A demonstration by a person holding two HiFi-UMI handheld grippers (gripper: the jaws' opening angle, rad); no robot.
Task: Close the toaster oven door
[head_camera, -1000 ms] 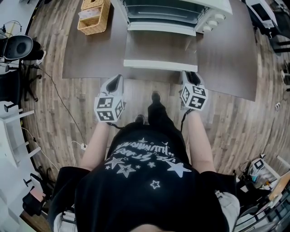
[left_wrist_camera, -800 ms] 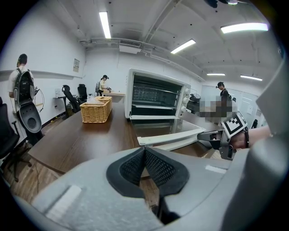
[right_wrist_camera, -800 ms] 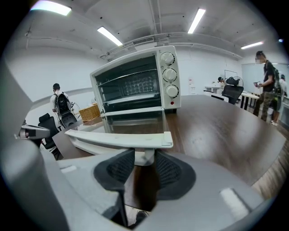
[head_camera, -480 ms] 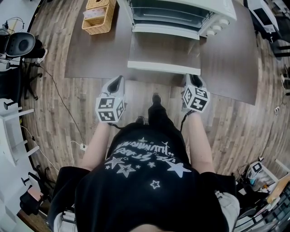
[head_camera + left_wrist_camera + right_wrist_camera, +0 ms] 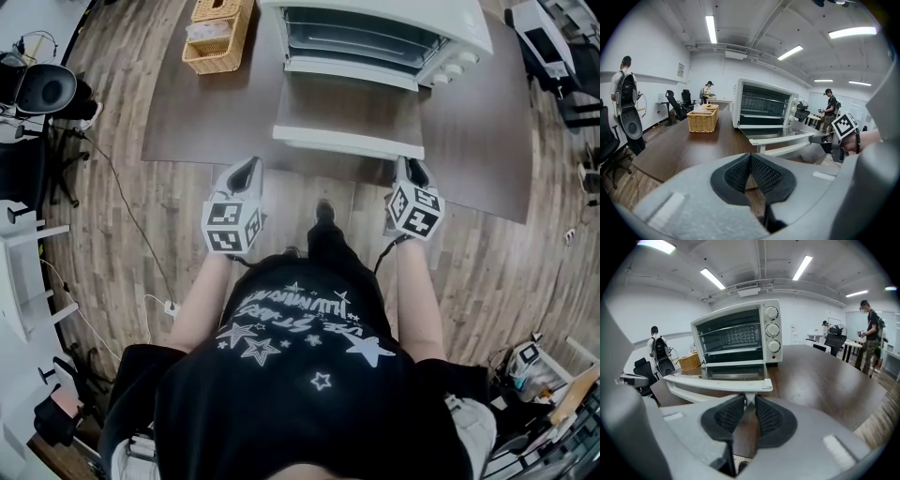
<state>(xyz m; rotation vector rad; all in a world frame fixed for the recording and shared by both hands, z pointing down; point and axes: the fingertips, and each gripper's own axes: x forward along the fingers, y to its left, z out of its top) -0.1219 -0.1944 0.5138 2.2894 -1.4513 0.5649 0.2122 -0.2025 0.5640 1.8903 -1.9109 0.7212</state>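
changed: my right tool [image 5: 749,404] is closing its jaws, clearly narrower than a second ago. Its spot at the handle's right end has barely shifted.
right tool: the pads sit either side of the short white post [image 5: 749,395] under the right end of the white bar handle [image 5: 717,384]. A thin gap still looks to be there, so it's not clamped yet.
left tool [image 5: 750,157]: jaws together, nothing between them. It hangs off the worktop's front edge, left of the door, same as before.
door: the glass-fronted drop-down door [image 5: 347,108] of the white toaster oven [image 5: 375,23] still lies flat open. Its handle is out near the front edge of the dark brown worktop [image 5: 206,112], and the oven body is at the back edge.
meaning: the grip is being set up and the door hasn't started to swing.
next (my read): finish the clamp, then lift in an arc about the hinge.
risk: holding one end of the handle could let it twist or slip.
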